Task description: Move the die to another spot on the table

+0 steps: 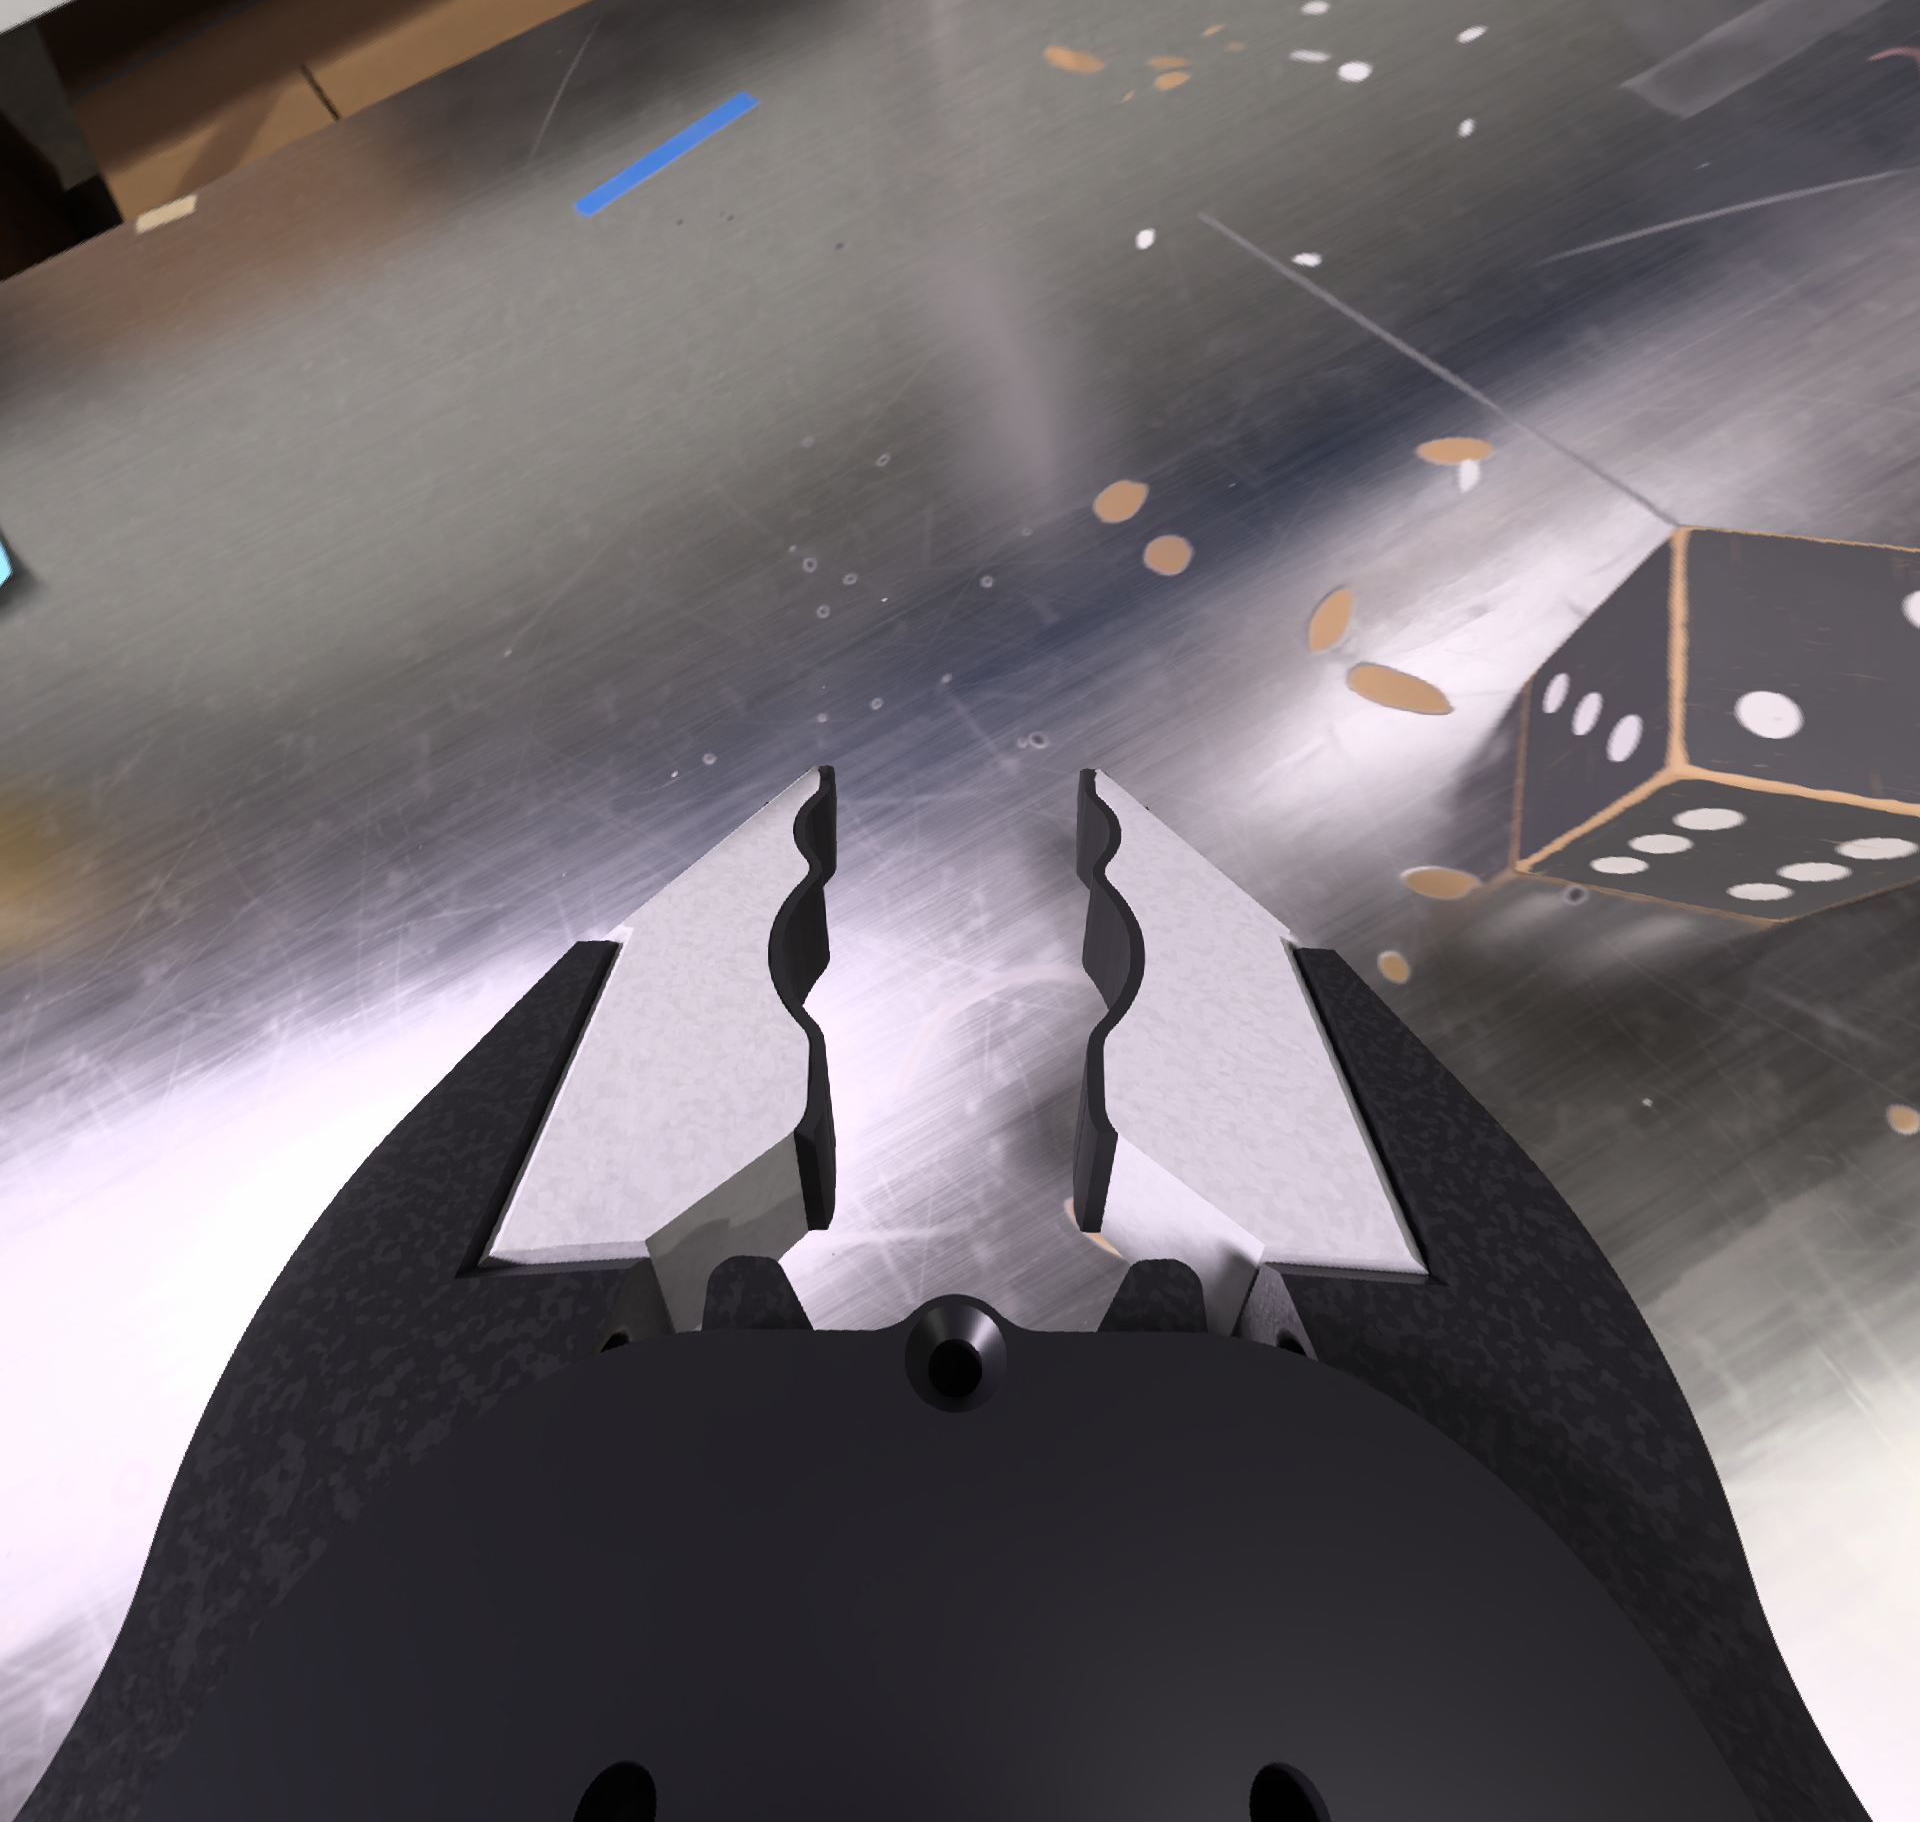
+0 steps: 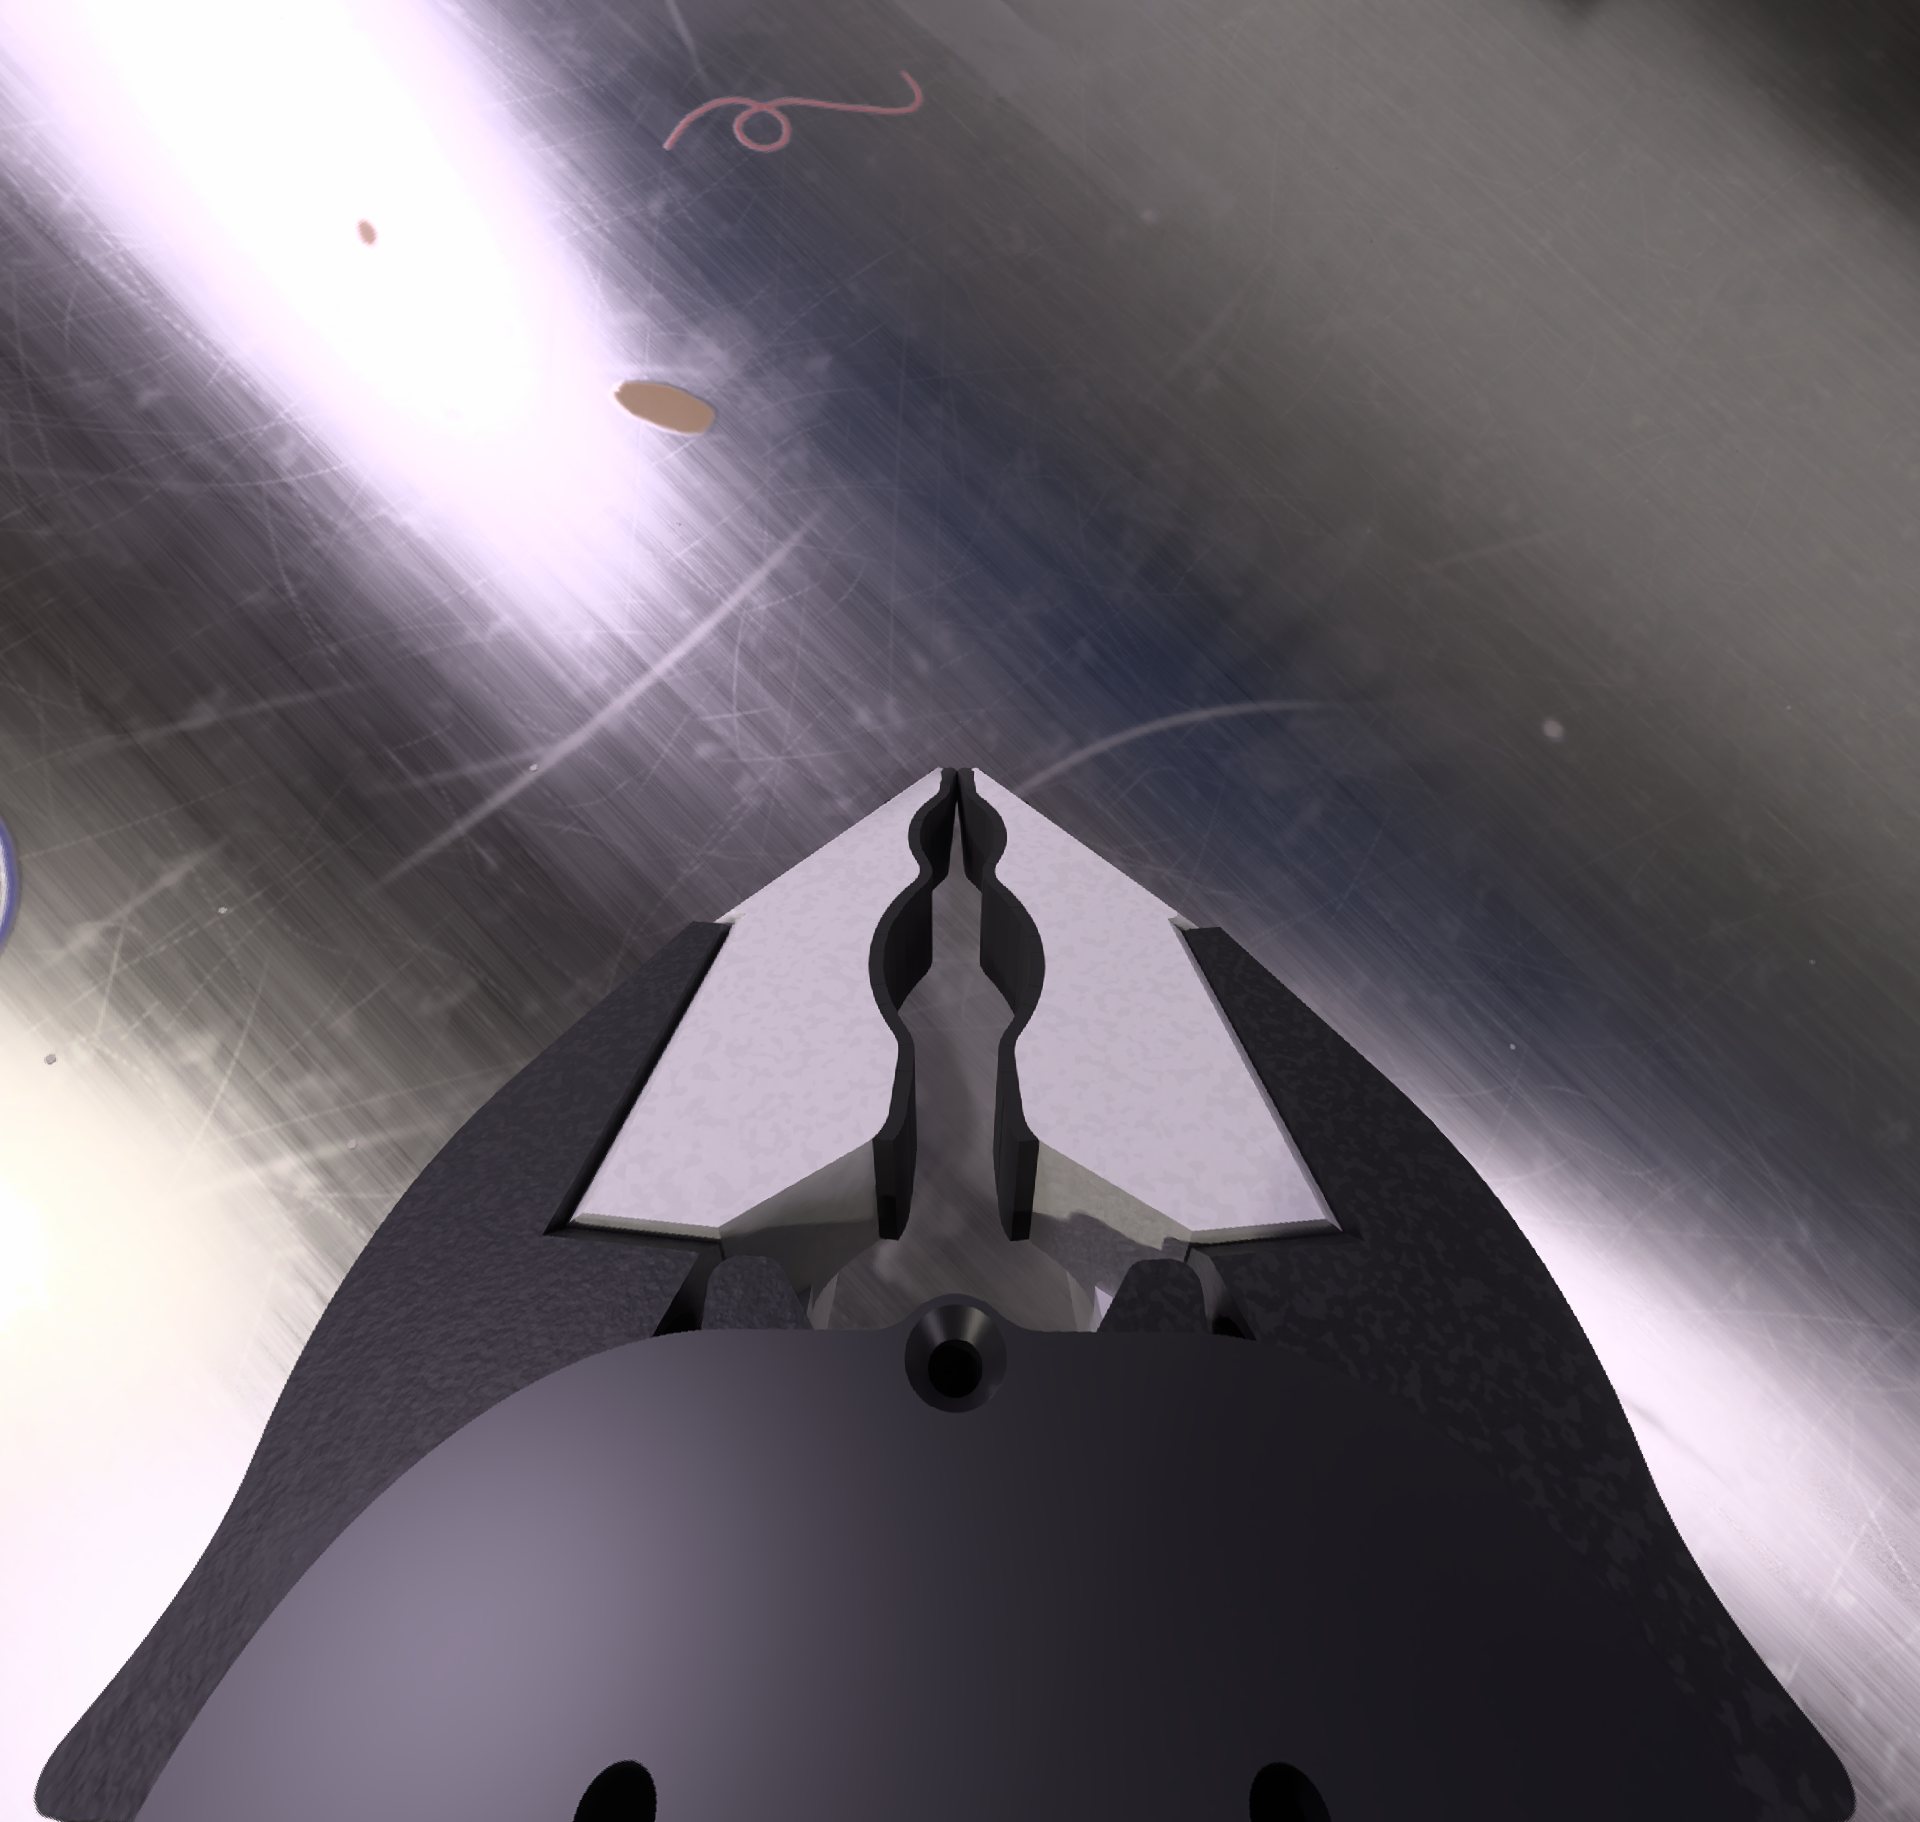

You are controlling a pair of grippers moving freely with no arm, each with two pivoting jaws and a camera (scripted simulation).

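Observation:
A black die (image 1: pixel 1725 723) with white pips and tan edges sits on the scratched metal table (image 1: pixel 727 525), at the right edge of the left wrist view and partly cut off. My left gripper (image 1: pixel 956 785) is open and empty above the table, with the die off to its right and a little ahead. My right gripper (image 2: pixel 958 780) is shut with nothing between its fingers, over bare table. The die does not show in the right wrist view.
A blue tape strip (image 1: pixel 665 154) lies far ahead on the left. Tan and white specks (image 1: pixel 1392 686) dot the table near the die. The table's far left edge (image 1: pixel 312 131) borders a brown floor. A pink squiggle (image 2: pixel 790 115) and a tan spot (image 2: pixel 663 408) mark the table in the right wrist view.

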